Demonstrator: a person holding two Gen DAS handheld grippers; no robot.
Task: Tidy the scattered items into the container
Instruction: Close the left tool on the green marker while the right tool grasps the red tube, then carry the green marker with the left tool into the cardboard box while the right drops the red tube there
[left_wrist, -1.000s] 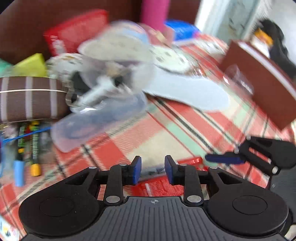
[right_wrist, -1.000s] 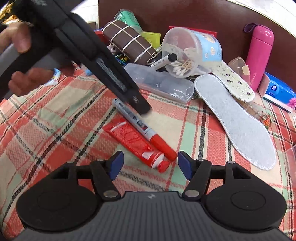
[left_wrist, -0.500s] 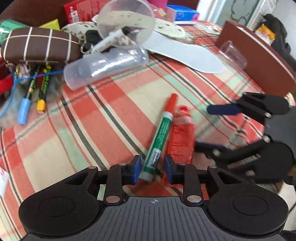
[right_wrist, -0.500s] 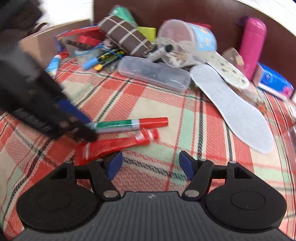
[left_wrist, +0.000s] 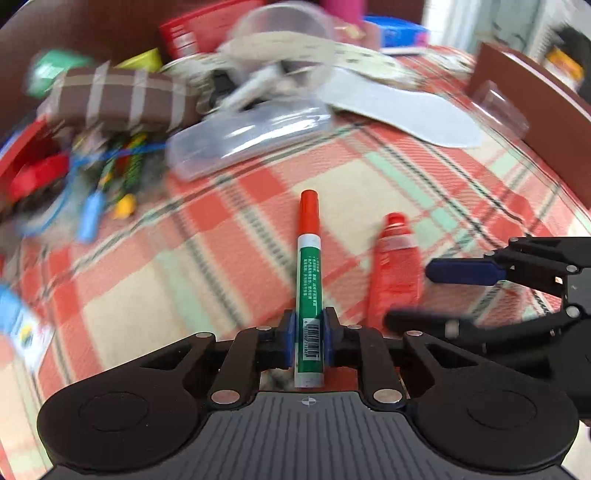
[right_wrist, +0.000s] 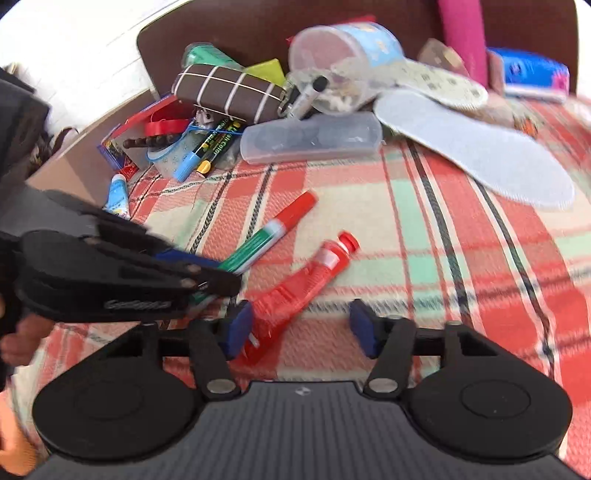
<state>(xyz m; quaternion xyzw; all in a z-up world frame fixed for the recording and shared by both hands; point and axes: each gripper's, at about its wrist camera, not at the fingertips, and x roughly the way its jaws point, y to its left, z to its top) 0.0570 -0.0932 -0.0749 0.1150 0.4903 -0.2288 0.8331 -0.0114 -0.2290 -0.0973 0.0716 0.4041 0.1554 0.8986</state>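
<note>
Left gripper (left_wrist: 309, 334) is clamped on the green-barrelled, red-capped marker (left_wrist: 308, 273) at its tail, long axis straight ahead along the fingers. Right gripper (right_wrist: 301, 328) is spread wide, with the red squeeze tube (right_wrist: 295, 291) on the plaid-clothed table (right_wrist: 424, 236) between its jaws, slanting up-right. Container isn't clearly identifiable.

2 low wrist fisheyes, close over shared plaid cloth (left_wrist: 229, 206)
</note>
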